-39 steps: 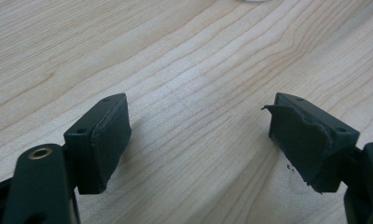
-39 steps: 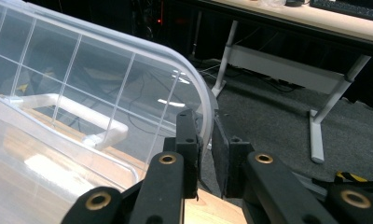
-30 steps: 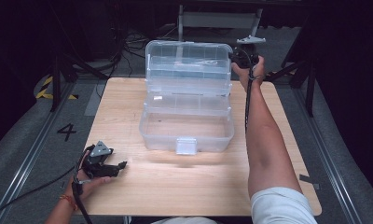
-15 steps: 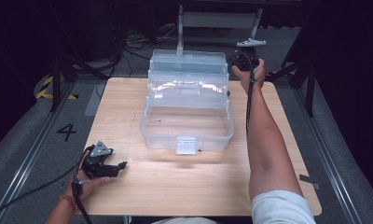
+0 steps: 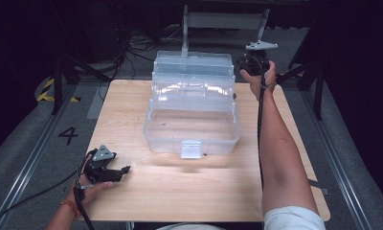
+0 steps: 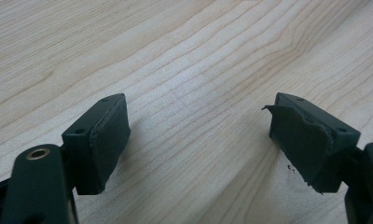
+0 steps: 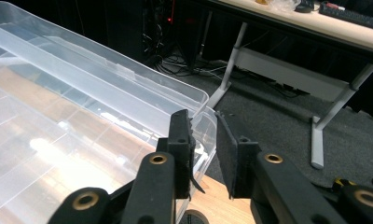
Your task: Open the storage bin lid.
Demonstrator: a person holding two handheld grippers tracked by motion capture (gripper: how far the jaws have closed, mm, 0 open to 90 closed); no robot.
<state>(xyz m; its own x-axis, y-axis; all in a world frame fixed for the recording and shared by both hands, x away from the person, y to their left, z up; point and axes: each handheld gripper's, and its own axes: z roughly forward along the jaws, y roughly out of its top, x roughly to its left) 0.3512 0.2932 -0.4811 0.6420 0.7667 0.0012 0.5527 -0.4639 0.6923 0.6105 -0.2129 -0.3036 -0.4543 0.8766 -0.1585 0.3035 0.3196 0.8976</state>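
Observation:
A clear plastic box (image 5: 192, 136) stands at the back middle of the wooden table (image 5: 180, 191), its lid (image 5: 193, 64) swung open toward the far side. My right gripper (image 5: 240, 64) is at the lid's far right corner. In the right gripper view its jaws have just been opening: a narrow gap shows between the pads of the right gripper (image 7: 203, 121), and the lid (image 7: 82, 93) has its corner rim in that gap without being pressed. My left gripper (image 5: 124, 171) rests on the table at the front left. The left gripper (image 6: 198, 135) is open over bare wood.
A person's right forearm (image 5: 275, 143) stretches along the box's right side. Behind the table stand a white desk frame (image 5: 223, 21) and loose cables on grey floor. A painted 4 (image 5: 68, 135) and striped tape (image 5: 48, 88) mark the floor at the left.
The lid's free edge and the right gripper sit a little lower in the high view than a second ago. The left gripper has stayed put.

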